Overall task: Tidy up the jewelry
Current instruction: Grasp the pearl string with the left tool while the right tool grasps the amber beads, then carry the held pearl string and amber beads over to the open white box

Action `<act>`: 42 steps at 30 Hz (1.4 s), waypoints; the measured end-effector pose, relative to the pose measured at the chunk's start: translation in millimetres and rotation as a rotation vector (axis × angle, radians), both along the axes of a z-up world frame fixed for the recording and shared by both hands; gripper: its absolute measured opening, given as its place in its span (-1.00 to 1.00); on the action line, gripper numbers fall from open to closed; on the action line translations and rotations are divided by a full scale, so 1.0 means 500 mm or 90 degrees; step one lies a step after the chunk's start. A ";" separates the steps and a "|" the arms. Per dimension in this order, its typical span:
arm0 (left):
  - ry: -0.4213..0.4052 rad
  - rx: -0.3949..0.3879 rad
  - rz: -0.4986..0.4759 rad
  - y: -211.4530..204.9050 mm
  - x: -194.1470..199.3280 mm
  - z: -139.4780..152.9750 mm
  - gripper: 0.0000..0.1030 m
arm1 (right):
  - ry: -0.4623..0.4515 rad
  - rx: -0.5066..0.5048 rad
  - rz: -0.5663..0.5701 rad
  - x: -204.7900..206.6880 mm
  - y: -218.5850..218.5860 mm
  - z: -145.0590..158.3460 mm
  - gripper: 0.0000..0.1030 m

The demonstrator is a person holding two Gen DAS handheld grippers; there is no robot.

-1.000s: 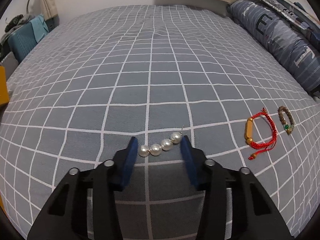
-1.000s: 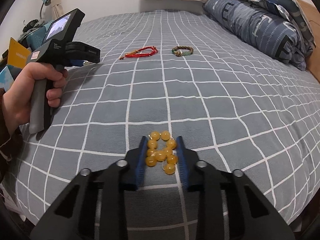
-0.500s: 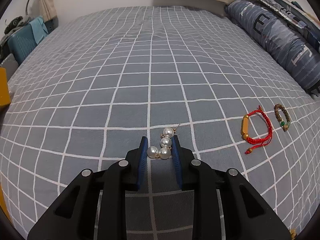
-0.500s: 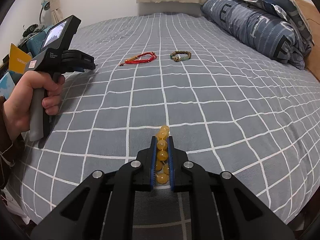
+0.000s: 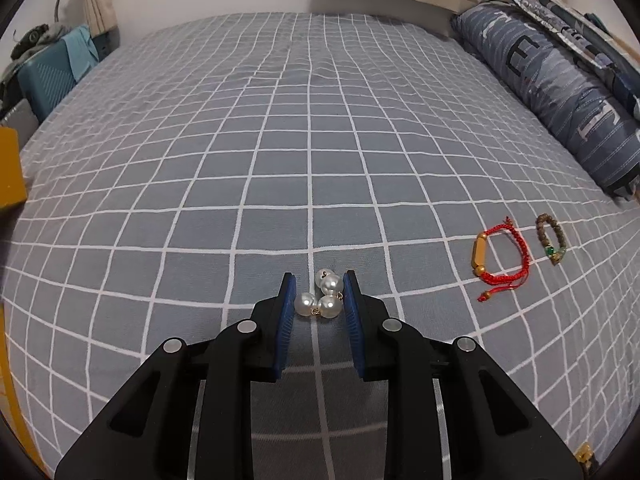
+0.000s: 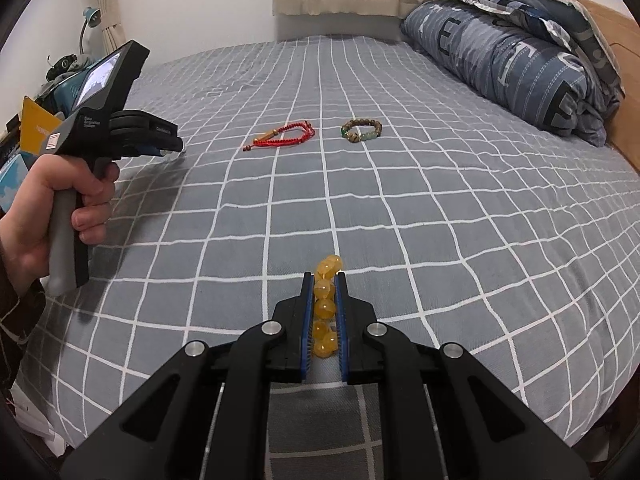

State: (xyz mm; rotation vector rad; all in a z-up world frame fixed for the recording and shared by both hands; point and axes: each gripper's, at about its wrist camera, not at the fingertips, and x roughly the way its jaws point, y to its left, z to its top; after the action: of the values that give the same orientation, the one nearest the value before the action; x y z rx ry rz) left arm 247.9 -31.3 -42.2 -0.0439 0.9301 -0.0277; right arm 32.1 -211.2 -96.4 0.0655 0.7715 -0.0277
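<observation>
Large block letters stand on the folded blue quilt (image 6: 516,52) at the upper right of both views, an "E" and a "T" among them, while the small white print on the side of the left gripper (image 6: 172,148) is too fine to read.

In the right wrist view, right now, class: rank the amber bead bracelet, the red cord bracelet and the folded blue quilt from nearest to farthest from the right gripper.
1. amber bead bracelet: clamped between the right gripper's pads.
2. red cord bracelet: mid-bed, ahead and left.
3. folded blue quilt: far right, by the headboard.
</observation>
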 end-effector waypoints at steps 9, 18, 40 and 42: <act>0.026 -0.015 0.000 0.009 -0.031 0.039 -0.54 | -0.004 0.000 0.004 0.023 0.016 0.022 -0.82; 0.029 -0.021 -0.027 0.005 -0.084 0.095 -0.54 | -0.012 0.007 -0.004 0.051 0.026 0.067 -0.82; -0.021 -0.009 0.005 0.200 -0.291 0.264 -0.54 | -0.055 0.009 0.109 0.140 0.246 0.245 -0.82; -0.022 -0.007 0.023 0.237 -0.309 0.274 -0.54 | -0.062 0.011 0.132 0.142 0.288 0.263 -0.82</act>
State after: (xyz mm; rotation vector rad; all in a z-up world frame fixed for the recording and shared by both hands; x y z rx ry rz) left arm 93.7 87.4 94.8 -0.0705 0.8941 0.0002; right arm 103.1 -67.3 34.9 0.0020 0.6787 0.1782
